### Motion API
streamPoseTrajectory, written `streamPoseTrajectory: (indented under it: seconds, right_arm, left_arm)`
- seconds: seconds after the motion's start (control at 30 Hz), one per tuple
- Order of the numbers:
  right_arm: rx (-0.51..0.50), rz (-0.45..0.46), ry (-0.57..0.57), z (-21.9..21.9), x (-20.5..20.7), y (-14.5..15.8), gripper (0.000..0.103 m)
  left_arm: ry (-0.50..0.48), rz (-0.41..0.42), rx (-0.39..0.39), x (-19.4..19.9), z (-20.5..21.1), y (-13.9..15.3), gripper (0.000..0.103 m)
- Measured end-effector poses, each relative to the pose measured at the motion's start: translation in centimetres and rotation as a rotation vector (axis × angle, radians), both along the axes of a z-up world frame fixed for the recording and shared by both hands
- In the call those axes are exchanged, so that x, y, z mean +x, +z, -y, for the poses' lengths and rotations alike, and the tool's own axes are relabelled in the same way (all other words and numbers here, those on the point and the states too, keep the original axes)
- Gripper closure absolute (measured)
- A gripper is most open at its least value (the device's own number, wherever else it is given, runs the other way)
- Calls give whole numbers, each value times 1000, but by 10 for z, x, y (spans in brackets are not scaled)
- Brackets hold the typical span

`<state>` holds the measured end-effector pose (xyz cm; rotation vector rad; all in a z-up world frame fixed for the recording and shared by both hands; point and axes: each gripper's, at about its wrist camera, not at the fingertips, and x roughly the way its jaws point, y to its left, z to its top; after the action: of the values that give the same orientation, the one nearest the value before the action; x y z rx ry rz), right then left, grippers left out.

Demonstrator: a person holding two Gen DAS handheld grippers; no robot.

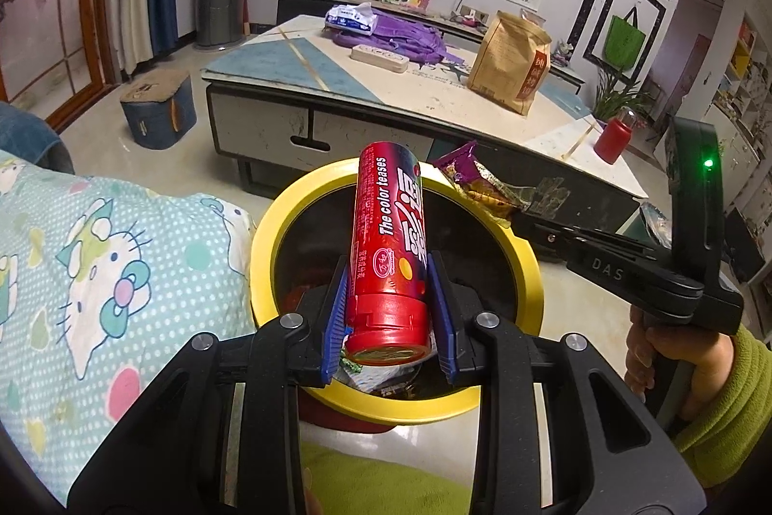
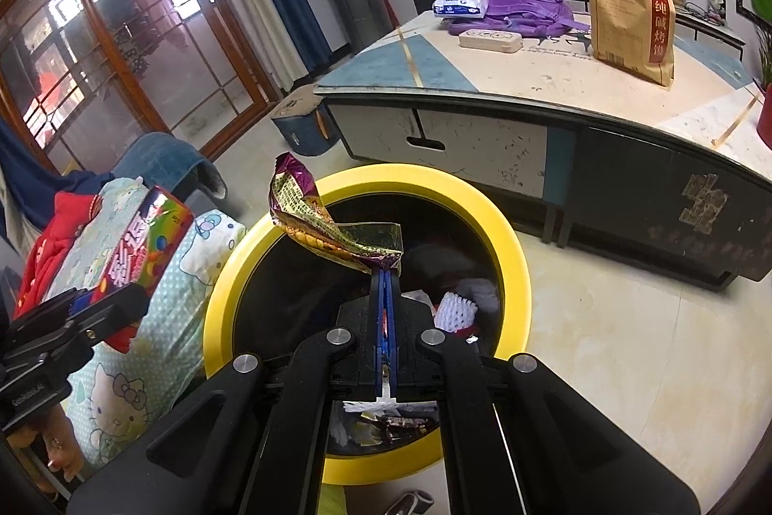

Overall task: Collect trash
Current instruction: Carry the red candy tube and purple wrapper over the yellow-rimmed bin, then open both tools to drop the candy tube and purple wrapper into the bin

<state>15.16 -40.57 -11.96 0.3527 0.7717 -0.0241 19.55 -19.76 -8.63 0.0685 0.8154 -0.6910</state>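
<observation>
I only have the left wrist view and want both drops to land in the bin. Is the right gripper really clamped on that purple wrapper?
Observer: Yes. The right gripper is shut flat on one corner of the crumpled purple and gold foil wrapper.
Operator: Is it over the opening?
Observer: Mostly; it hangs above the round yellow-rimmed black bin, far end over the back-left rim.
Operator: Room inside?
Observer: Seemingly; a white foam net and scraps lie low inside.
</observation>
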Motion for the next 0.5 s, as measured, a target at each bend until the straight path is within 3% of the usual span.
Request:
streamPoseTrajectory:
  seconds: [0.3, 0.4, 0.47, 0.5]
  right_arm:
    - [13, 0, -23, 5, 2, -3, 100]
    - [21, -3, -35, 9, 1, -3, 93]
    - [32, -2, -43, 11, 0, -3, 81]
    - [34, -2, -47, 12, 0, -3, 80]
  left_arm:
    - [-5, 5, 27, 12, 13, -3, 78]
    - [7, 5, 24, 16, 15, -2, 59]
    - [15, 8, 19, 18, 15, -1, 53]
    - [20, 8, 19, 19, 15, 0, 51]
